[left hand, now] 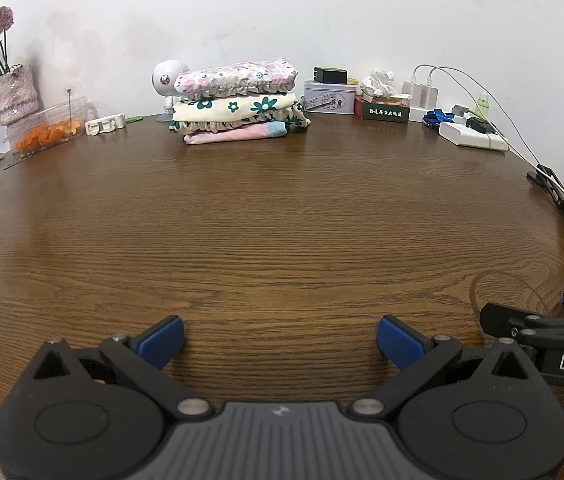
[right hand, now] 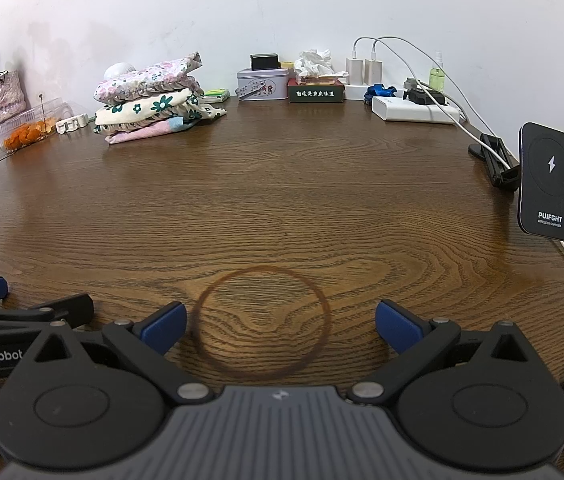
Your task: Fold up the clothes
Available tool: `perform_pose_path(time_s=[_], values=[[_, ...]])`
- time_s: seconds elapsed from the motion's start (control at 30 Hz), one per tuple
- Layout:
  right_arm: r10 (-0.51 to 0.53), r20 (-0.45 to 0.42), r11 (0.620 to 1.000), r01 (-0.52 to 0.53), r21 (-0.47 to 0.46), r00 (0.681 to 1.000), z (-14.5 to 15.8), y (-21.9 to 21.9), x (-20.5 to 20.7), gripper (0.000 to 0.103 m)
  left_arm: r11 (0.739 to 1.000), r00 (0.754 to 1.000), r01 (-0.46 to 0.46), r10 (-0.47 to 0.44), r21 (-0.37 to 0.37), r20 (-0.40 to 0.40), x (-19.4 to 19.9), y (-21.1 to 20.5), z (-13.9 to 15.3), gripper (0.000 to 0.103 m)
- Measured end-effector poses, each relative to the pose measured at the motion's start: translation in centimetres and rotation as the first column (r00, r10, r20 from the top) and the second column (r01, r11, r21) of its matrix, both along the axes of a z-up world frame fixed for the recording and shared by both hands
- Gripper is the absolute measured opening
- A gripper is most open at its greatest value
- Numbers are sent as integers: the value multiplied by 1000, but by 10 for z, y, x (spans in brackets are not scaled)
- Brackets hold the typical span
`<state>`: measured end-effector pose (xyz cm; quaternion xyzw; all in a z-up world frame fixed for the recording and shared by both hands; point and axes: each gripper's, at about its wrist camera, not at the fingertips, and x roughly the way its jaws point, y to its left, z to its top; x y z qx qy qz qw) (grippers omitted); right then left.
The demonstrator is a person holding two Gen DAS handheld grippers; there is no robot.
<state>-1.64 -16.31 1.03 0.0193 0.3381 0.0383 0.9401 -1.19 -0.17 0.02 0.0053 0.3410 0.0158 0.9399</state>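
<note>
Writing can be read in a few places: "PUIFGHT WIRELESS CHARGER" on the flat black charger (right hand: 549,181) at the right edge, "GenRobot" on the side of the left gripper (left hand: 280,340), and "DAS" on the side of the right gripper (right hand: 281,328). Chinese letters are printed on a dark green box (right hand: 315,91), but they are too small to be read. Both grippers are held low over the brown wooden table (right hand: 282,200), side by side, and nothing is held; the blue ribbed pads are spread wide apart on each. A dark ring mark (right hand: 261,322) is seen in the wood grain between the right pads. The folded clothes (left hand: 238,106) are stacked at the far side by the white wall: soft flowery cloth with frilly edges on top, pink cloth underneath.
</note>
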Motion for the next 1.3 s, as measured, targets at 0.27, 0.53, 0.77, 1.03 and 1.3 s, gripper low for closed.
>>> perform_pose_path(time_s=[0.27, 0.53, 0.77, 1.03, 1.3], values=[[1, 0, 1000, -1, 0, 1000, 0, 0, 0, 102, 1000, 1000, 0, 0, 0, 0, 0, 0, 0, 103], [13, 1, 1000, -13, 8, 1000, 0, -1, -1, 103, 1000, 1000, 3, -3, 2, 0, 1, 0, 0, 103], [16, 1, 1000, -16, 10, 1000, 0, -1, -1, 102, 1000, 1000, 2, -2, 1, 0, 0, 0, 0, 103], [19, 1, 1000, -19, 7, 1000, 0, 0, -2, 102, 1000, 1000, 1, -1, 0, 0, 0, 0, 0, 103], [27, 1, 1000, -27, 6, 1000, 0, 2, -4, 103, 1000, 1000, 3, -3, 0, 0, 0, 0, 0, 103]])
